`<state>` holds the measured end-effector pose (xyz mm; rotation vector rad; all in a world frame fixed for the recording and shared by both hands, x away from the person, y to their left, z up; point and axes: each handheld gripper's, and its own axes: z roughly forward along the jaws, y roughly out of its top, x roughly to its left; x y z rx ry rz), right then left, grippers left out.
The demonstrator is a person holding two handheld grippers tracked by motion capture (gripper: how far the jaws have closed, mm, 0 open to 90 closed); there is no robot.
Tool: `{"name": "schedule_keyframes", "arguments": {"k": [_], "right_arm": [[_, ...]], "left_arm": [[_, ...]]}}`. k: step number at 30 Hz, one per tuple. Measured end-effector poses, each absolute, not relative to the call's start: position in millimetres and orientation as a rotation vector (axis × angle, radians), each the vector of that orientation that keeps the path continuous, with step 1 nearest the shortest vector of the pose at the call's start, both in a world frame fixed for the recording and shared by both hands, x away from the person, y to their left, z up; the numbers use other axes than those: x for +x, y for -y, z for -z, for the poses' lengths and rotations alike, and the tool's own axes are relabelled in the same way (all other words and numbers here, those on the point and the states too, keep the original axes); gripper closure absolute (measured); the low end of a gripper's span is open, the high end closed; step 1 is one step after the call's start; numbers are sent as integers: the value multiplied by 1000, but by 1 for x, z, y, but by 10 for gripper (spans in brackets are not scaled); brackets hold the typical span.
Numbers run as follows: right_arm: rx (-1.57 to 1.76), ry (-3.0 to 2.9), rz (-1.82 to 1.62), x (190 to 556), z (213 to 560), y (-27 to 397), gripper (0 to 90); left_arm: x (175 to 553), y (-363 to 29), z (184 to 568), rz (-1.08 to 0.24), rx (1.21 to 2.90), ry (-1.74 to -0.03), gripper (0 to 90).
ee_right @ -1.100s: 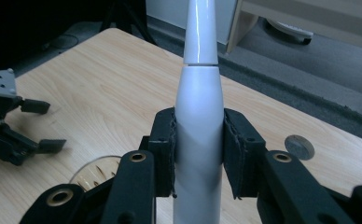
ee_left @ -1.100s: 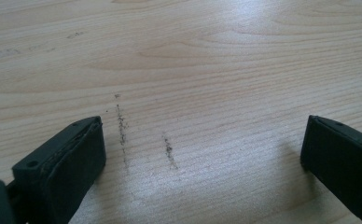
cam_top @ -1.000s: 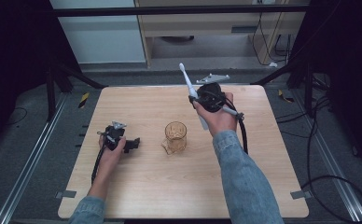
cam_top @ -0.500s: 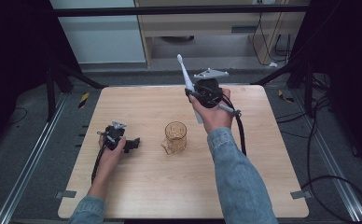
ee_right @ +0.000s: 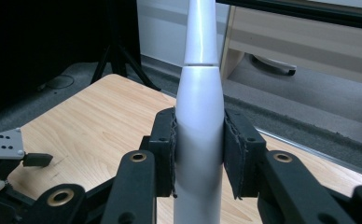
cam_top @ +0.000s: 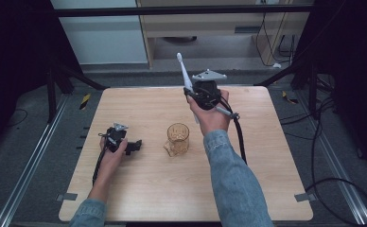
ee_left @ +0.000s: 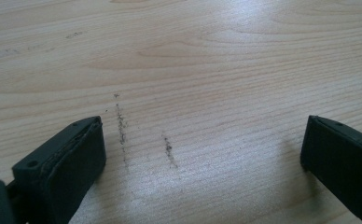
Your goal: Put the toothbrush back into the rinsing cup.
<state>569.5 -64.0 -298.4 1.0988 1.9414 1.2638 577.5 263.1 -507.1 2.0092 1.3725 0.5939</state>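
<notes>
Right claw [cam_top: 190, 92] held up over the far half of the worktop [cam_top: 266, 189], clamped on a white electric toothbrush [cam_top: 185, 75]. In the right gripper view both pads press the toothbrush body from either side, and the brush rises straight up between them. From the high view the brush head reaches out past the worktop's far edge, over the grey floor [cam_top: 39, 142] beyond.

Left claw [cam_top: 135, 146] rests low on the worktop's left part, jaws apart (the left gripper view has bare wood grain between them, with a few dark scuff marks). It sits a fair way in from the left edge.

Amber glass mug [cam_top: 177, 139] stands upright near the worktop's middle, between the two hands, apart from both claws. Open wood all round it: a wide bare stretch toward the near edge, and another on the right side beyond the right sleeve [cam_top: 233, 184].
</notes>
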Motion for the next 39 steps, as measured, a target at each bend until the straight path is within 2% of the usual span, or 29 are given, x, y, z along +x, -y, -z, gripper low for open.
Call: {"name": "schedule_keyframes", "arguments": {"k": [15, 39], "right_arm": [[1092, -1935, -1318, 571, 306, 45, 668], [1106, -1947, -1381, 572, 341, 18, 668]], "left_arm": [[578, -263, 507, -594, 2010, -1371, 0], [578, -263, 507, -592, 2012, -1368, 0]]}}
